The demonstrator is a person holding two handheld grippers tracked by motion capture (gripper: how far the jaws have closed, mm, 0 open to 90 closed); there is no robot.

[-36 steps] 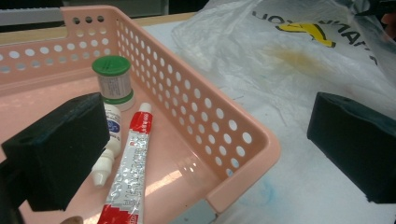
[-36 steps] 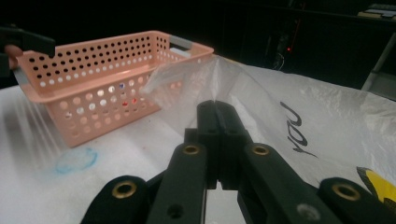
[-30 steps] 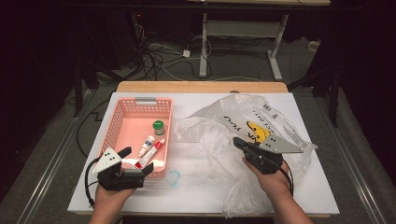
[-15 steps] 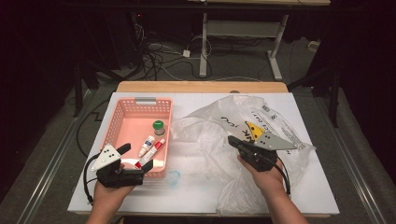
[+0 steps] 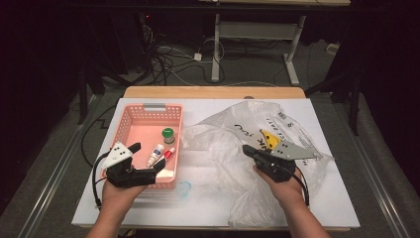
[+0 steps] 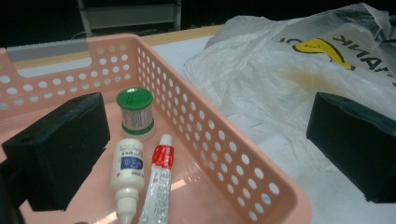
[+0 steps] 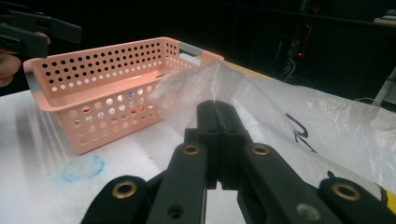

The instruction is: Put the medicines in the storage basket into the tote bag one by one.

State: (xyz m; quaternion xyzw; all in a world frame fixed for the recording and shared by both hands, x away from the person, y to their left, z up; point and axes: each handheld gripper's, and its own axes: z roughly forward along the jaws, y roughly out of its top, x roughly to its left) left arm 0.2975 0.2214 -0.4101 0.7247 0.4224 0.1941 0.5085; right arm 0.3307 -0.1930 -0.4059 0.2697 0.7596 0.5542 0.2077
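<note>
Crinkled, translucent white plastic is what the right claw (image 7: 215,109) has pinched: its jaws are pressed together on a raised fold of the thin printed carrier bag (image 5: 277,144), which sprawls over the centre and right of the white worktop (image 5: 208,208) in the high view. It looks like the bag is being held up at its edge so the small goods can go in. The left claw (image 5: 148,166), lower left of that view, hangs over the near end of the salmon-pink perforated plastic basket (image 5: 129,124) with its jaws wide apart and nothing between them. Inside the basket, in the left gripper view, stand a short round jar with a green lid (image 6: 135,109), a small white squeeze bottle with a blue label (image 6: 127,175) and a slim soft tube with a red cap (image 6: 159,184), lying side by side. The next move, I'd guess, calls for lowering the open jaws around one of these; the smooth, rounded bottle may roll, the tube will squash.
</note>
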